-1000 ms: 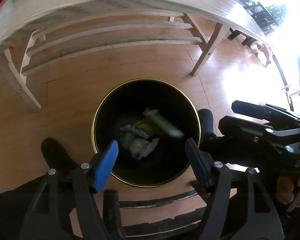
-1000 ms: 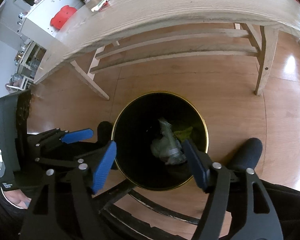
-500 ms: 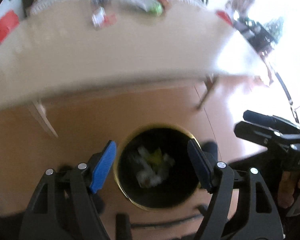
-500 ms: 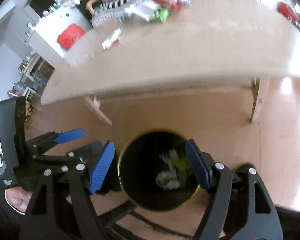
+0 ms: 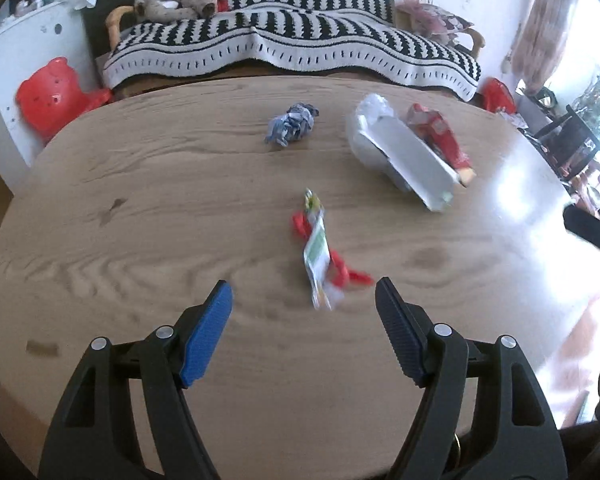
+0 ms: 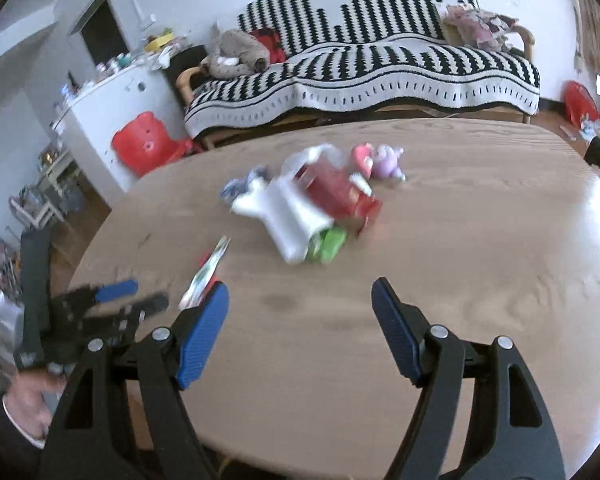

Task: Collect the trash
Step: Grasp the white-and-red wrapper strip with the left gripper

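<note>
Both grippers hang empty over the wooden table (image 5: 140,208), jaws spread wide with nothing between the pads. Left gripper (image 5: 304,300) points down at the near middle of the tabletop; just beyond its fingertips lies a long white-and-green wrapper (image 5: 318,256) crossed over a strip of red wrapper (image 5: 342,272) — the two touch. Farther back, well apart from them, sits a crumpled blue-grey wad (image 5: 292,124). To the right of that is a white flattened carton (image 5: 404,156) resting on a clear plastic bag, with a red packet (image 5: 440,136) lying along its far side.

Right gripper (image 6: 300,300) hovers beside the left one, which shows blurred at the left edge of its view, gripped by a hand (image 6: 32,400). From this side the carton and red packet form one blurred heap mid-table, a green wrapper (image 6: 330,242) at its near edge and a small pink-and-lilac toy (image 6: 380,158) just behind it.

Beyond the table stands a sofa under a black-and-white striped blanket (image 5: 300,48), and a red bear-shaped seat (image 5: 50,92) against a white cabinet.
</note>
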The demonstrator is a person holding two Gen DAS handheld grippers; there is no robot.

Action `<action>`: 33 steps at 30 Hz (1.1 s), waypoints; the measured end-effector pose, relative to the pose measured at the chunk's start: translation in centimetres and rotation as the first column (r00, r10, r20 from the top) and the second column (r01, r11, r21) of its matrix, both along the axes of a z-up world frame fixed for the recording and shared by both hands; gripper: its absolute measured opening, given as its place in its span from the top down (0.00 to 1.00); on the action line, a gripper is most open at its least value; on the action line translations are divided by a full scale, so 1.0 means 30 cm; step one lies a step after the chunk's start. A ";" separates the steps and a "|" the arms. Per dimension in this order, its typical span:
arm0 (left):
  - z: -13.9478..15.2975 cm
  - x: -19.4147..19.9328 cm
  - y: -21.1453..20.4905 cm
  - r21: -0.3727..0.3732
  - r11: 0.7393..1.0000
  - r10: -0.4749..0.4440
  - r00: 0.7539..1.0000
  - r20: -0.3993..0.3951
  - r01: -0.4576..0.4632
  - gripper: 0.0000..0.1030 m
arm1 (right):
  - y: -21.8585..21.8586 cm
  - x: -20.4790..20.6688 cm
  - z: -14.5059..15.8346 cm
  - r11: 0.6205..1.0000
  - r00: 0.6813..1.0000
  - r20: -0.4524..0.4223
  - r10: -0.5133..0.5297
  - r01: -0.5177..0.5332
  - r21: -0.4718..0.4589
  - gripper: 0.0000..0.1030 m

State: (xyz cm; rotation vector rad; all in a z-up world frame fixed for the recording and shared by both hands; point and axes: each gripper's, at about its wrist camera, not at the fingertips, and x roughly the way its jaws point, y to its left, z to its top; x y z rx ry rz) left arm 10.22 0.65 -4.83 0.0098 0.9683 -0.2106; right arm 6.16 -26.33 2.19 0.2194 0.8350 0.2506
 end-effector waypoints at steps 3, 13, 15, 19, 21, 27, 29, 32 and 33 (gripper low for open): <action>-0.062 0.092 -0.019 -0.016 1.000 -0.010 0.999 -0.034 0.009 0.30 | -0.023 0.153 -0.040 0.999 0.999 -0.016 -0.036 0.037 0.035 0.30; -0.131 0.137 -0.055 -0.004 0.998 -0.056 0.995 -0.083 0.056 0.77 | -0.033 0.373 -0.125 0.997 0.998 -0.043 -0.054 0.057 0.054 0.30; -0.116 0.124 -0.050 -0.017 0.999 -0.043 0.996 -0.084 0.042 0.87 | -0.049 0.396 -0.150 0.995 0.996 -0.054 -0.072 0.075 0.064 0.30; -0.041 0.102 -0.014 -0.073 0.997 -0.013 0.999 -0.052 0.009 1.00 | -0.077 0.398 -0.186 0.992 0.993 -0.076 -0.088 0.094 0.085 0.30; -0.015 0.091 -0.006 -0.086 0.996 -0.019 0.999 -0.036 0.016 1.00 | -0.083 0.397 -0.194 0.991 0.993 -0.083 -0.089 0.097 0.097 0.30; -0.081 0.091 -0.033 -0.024 0.996 -0.087 0.994 -0.073 0.086 1.00 | -0.082 0.395 -0.198 0.992 0.993 -0.084 -0.083 0.091 0.093 0.30; -0.116 0.108 -0.027 0.005 0.997 -0.081 0.993 -0.084 0.082 1.00 | -0.069 0.388 -0.193 0.993 0.994 -0.079 -0.074 0.081 0.085 0.30; -0.141 0.119 -0.011 -0.008 0.998 -0.068 0.993 -0.100 0.068 1.00 | -0.052 0.383 -0.187 0.995 0.996 -0.071 -0.060 0.065 0.074 0.30; -0.142 0.120 -0.016 -0.010 0.997 -0.073 0.993 -0.095 0.073 0.99 | -0.046 0.383 -0.185 0.996 0.996 -0.069 -0.057 0.062 0.070 0.30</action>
